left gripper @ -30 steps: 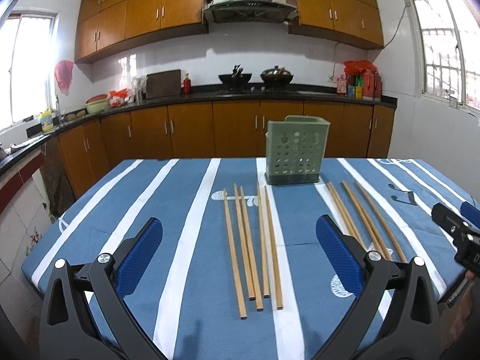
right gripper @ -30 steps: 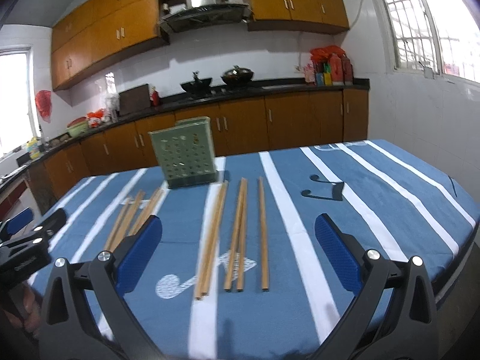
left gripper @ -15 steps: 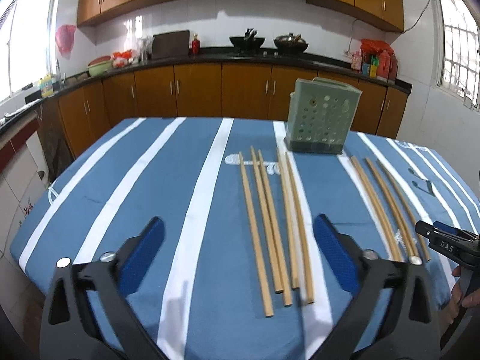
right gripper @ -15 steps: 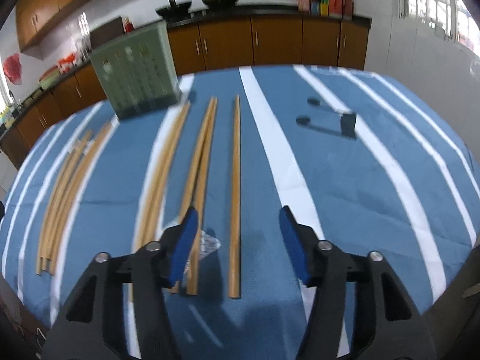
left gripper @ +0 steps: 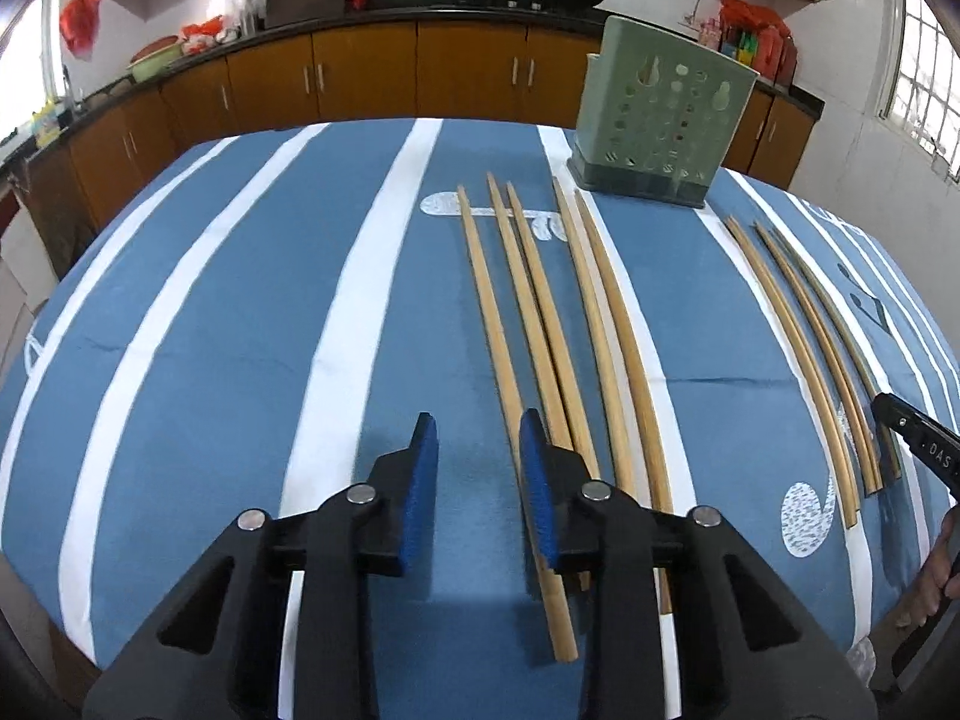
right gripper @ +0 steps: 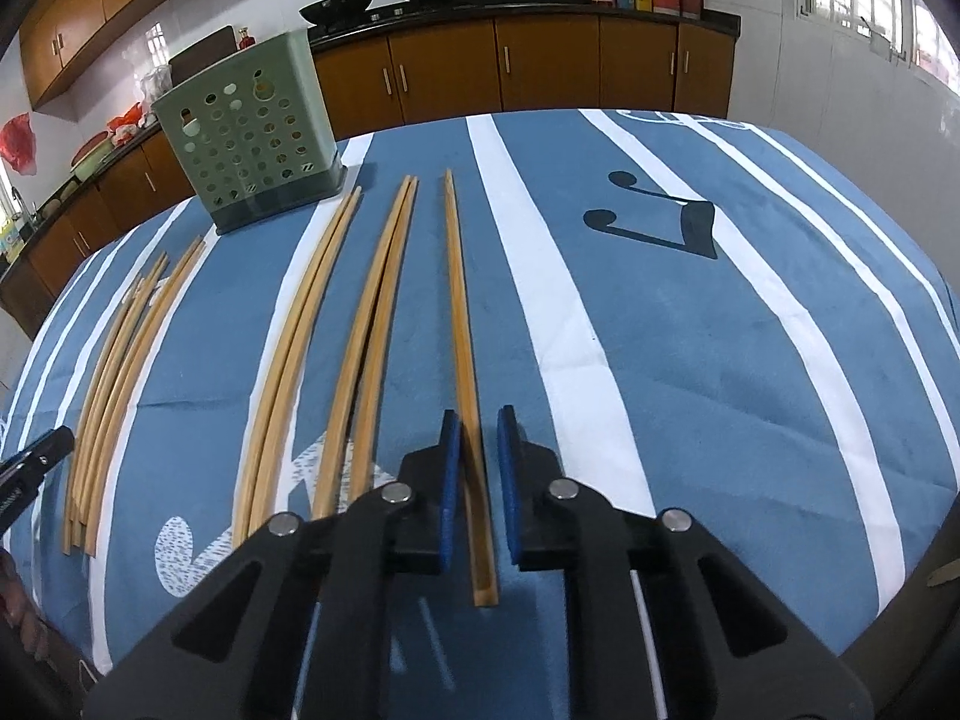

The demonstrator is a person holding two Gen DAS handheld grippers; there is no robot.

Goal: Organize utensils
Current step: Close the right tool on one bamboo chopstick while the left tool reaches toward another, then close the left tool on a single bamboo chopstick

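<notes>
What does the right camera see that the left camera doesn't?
Only the right view shows the right tool around one chopstick, and a black music note printed on the cloth. Only the left view shows the left tool with its pads over bare cloth, beside the left chopsticks. Both show the green holder and the blue striped cloth.
</notes>
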